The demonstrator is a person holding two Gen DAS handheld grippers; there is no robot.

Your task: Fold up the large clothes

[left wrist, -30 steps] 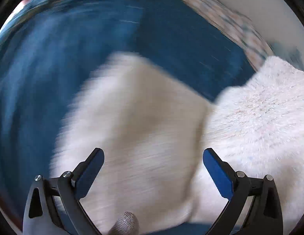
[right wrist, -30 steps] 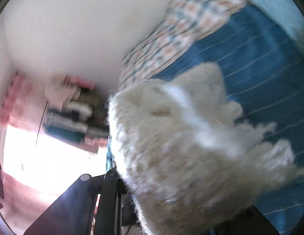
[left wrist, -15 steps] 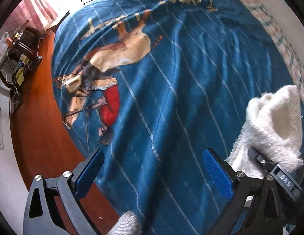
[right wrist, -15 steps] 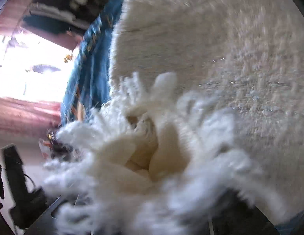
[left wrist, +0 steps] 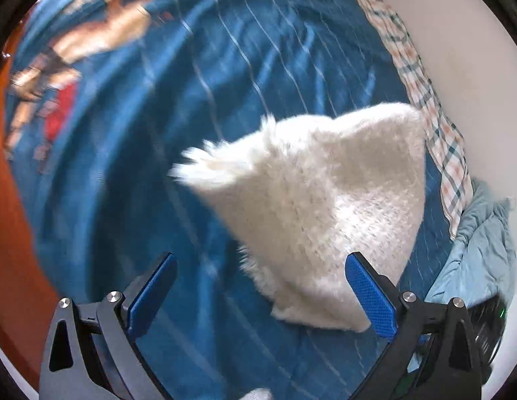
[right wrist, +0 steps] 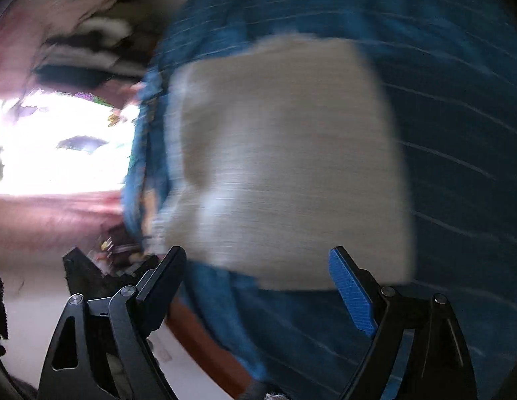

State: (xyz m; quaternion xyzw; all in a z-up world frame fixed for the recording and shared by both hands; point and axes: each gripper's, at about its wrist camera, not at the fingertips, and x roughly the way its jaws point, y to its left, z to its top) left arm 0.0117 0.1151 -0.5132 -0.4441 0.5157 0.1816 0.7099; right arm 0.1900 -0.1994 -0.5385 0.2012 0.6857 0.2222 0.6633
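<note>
A fluffy white knitted garment (left wrist: 328, 196) lies folded in a compact bundle on the blue striped bedspread (left wrist: 198, 106). In the left wrist view it lies just ahead of my left gripper (left wrist: 260, 295), toward the right finger (left wrist: 371, 300). The left gripper is open and empty. In the right wrist view the same garment (right wrist: 285, 163) is a blurred pale rectangle ahead of my right gripper (right wrist: 257, 288), which is open and empty.
A checked pillow or sheet (left wrist: 435, 123) runs along the white wall. A light blue cloth (left wrist: 478, 250) lies bunched at the right. The bed's orange-brown wooden edge (left wrist: 15, 233) is at the left. Shelves with clutter (right wrist: 88, 53) and a bright window (right wrist: 52, 143) lie beyond the bed.
My right gripper has let go of the white garment and opened; the garment now lies on the bed. My left gripper has swung back toward it, still open.
</note>
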